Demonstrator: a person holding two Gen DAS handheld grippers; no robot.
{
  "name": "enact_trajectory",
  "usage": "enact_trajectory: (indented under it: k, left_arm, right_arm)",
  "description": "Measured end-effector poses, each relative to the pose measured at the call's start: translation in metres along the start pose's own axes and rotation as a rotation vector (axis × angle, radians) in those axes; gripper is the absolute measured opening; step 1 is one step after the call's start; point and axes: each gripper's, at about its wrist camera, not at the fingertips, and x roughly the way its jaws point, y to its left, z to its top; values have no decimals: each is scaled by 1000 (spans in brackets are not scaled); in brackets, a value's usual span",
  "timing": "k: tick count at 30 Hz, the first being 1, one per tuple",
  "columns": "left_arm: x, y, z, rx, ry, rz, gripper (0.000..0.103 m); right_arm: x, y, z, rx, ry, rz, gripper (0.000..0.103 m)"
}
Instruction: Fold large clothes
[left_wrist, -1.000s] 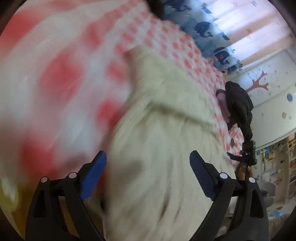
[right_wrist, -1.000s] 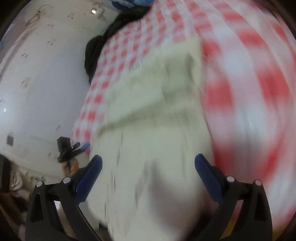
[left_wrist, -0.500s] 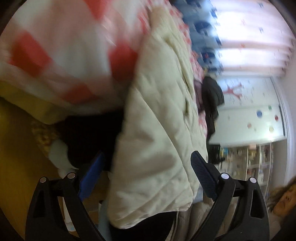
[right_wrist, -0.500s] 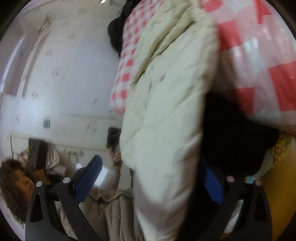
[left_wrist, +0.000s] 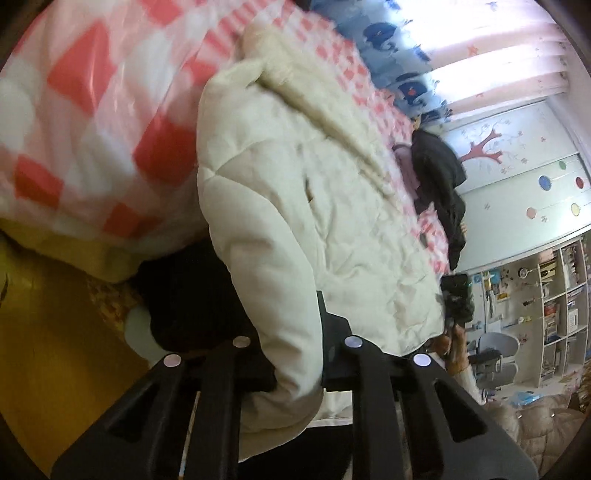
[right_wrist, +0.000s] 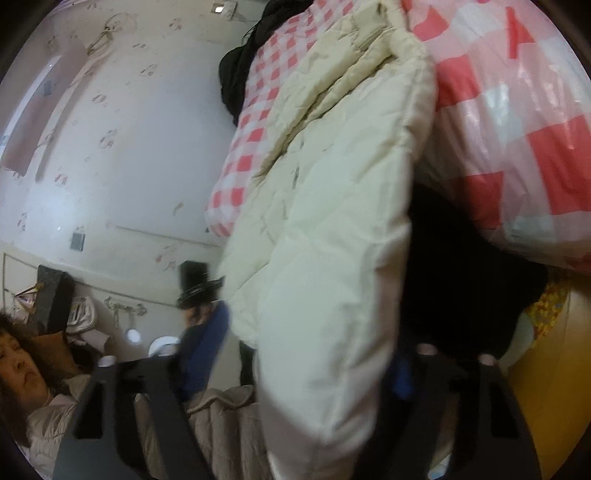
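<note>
A cream quilted padded jacket lies on a bed with a red-and-white checked cover, its lower edge hanging over the bed's side. My left gripper is shut on the jacket's hem fold; the fingertips are hidden by the cloth. In the right wrist view the same jacket hangs between the fingers of my right gripper. The blue pads stand partly closed around the thick fold, the right pad mostly hidden.
A dark garment lies at the bed's far end. Under the bed edge is a dark gap and a yellow floor. Another person's gripper is beyond the jacket. Shelves and a chair stand at the right.
Both grippers dropped from above the jacket to the bed's edge. The left jaws closed on the hem. The right jaws narrowed around the fold.
</note>
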Motion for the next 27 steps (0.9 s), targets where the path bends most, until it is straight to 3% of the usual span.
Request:
enact_trajectory:
  k: [2,5,8,11,20,23,27]
  left_arm:
    - [-9,-10,2,15,-32,-17,13]
    - [-6,-20,4,48,-19,10,12]
    - [-2,-16,1,18,-18,6,11]
    - [-11,-20,-5,-11,-59,-33,9]
    - [-66,-89,-20,113,-179,-168,8]
    - [-72,-81,-23,100,-182,-171,9]
    - [-70,-50,-18,5,-194,-189,9]
  right_arm:
    - [-12,-1,0,18,-71,83,28]
    - [-10,-2,0,3,-57,95,28]
    - [5,-6,-3,10,-16,106,28]
    - [1,-4,-3,0,-87,208,24]
    - [-26,14,-29,-74,-307,544,24]
    - [-38,10,-36,-70,-369,609,24]
    - [-39,-10,-38,-23,-400,645,24]
